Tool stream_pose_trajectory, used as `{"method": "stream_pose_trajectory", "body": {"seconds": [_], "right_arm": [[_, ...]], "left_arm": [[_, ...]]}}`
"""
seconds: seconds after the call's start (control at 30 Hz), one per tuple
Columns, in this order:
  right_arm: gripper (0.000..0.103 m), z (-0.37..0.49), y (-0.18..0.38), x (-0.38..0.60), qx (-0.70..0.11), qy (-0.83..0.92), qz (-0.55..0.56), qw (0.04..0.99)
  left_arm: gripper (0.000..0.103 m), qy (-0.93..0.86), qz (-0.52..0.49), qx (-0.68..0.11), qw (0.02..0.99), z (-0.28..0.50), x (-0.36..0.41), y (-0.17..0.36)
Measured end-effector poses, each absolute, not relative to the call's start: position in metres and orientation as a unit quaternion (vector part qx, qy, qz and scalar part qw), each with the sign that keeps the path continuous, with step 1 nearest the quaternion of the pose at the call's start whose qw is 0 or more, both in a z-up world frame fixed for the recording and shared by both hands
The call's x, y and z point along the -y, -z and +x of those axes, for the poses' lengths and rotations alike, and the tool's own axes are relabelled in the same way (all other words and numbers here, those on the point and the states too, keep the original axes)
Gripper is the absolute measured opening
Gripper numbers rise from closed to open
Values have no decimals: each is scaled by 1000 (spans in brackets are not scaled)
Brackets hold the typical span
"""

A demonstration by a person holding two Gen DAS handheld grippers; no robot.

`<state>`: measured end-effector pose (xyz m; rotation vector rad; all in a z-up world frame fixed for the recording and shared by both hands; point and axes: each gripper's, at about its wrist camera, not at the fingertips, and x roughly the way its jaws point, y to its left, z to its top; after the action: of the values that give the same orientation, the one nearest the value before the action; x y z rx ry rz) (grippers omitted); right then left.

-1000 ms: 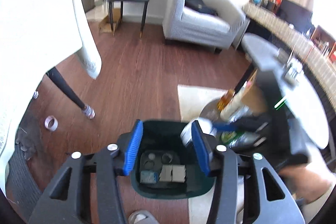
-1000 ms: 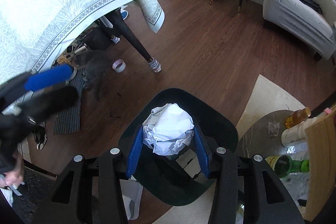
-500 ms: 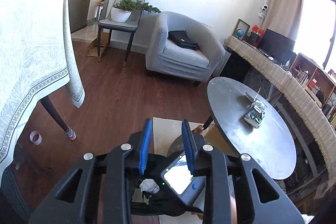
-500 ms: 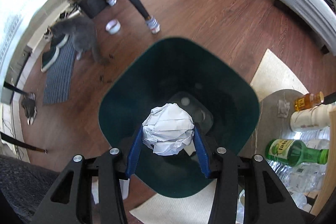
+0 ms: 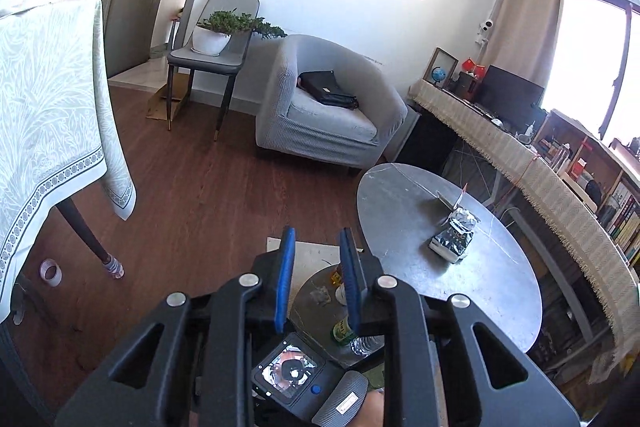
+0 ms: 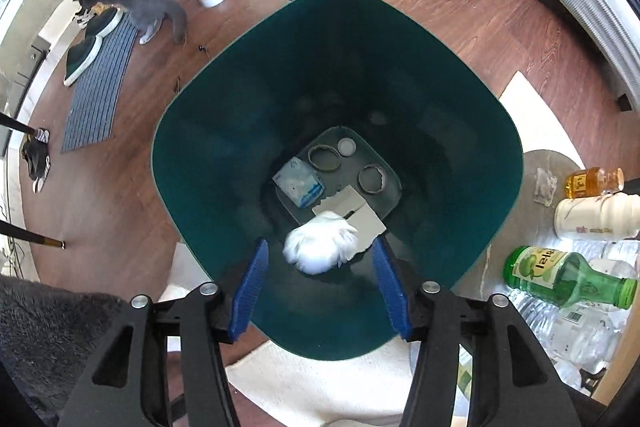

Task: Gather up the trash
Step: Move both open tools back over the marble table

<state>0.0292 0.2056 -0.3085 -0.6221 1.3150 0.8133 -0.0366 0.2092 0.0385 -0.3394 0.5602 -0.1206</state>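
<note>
Wood floor, pale rug — the green bin [image 6: 208, 131] is standing on it, mouth open under your right gripper [image 6: 320, 291]. You are pointing that gripper straight down over the rim, and its jaws have just been opening: the blue pads are now standing clear of the paper ball [image 6: 320, 247], which is blurred and looks to be dropping free toward the scraps on the bin floor. Judging by this, the release is right; you are best keeping the jaws wide and lifting straight out, clear of the near wall. Your left gripper [image 5: 316, 271] is raised, fully closed on nothing, looking toward the round table [image 5: 400, 195], where a crumpled foil packet [image 5: 454, 235] is sitting — likely the next pick.
</note>
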Motion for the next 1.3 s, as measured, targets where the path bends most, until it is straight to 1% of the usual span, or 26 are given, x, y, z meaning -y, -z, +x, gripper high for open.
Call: {"method": "stream_pose_trajectory", "body": {"seconds": [0.2,0.33,0.4,0.47,0.53,0.6,0.63,0.73,0.87,0.9,0.93,0.97,1.07,1.13,1.3], "right_arm": [[55,32,286,-202,-559,-378,-274,685],[55,29,253,-203,-526,-403,-262,701],[55,25,233,-204,-502,-414,-257,715],[55,23,208,-202,-473,-428,-246,730],[55,24,183,-196,-447,-437,-230,746],[55,31,160,-186,-438,-451,-195,753],[53,34,149,-179,-430,-454,-182,759],[52,43,116,-159,-394,-438,-181,787],[48,60,78,-120,-363,-418,-151,819],[48,64,73,-110,-359,-412,-146,825],[44,70,66,-98,-355,-406,-140,831],[43,74,61,-88,-350,-398,-136,837],[42,90,48,-54,-341,-379,-110,853],[42,99,42,-33,-336,-364,-99,863],[41,121,33,19,-327,-330,-68,883]], "left_arm": [[24,59,-166,-269,947,-28,-206,-44],[29,56,-165,-265,948,-22,-205,-44],[29,56,-162,-264,949,-21,-203,-47],[34,58,-160,-252,953,-21,-200,-52],[41,56,-155,-236,958,-23,-199,-60],[44,61,-151,-217,962,-25,-198,-70],[47,63,-149,-209,964,-27,-199,-74],[53,67,-143,-190,969,-27,-196,-86],[57,78,-134,-182,971,-19,-186,-93],[59,82,-131,-183,971,-16,-182,-93],[61,85,-126,-183,971,-14,-176,-94],[62,87,-122,-183,972,-11,-172,-93],[68,97,-104,-189,972,-1,-154,-91],[75,104,-96,-195,970,7,-142,-87],[82,130,-63,-222,964,28,-107,-73]]}}
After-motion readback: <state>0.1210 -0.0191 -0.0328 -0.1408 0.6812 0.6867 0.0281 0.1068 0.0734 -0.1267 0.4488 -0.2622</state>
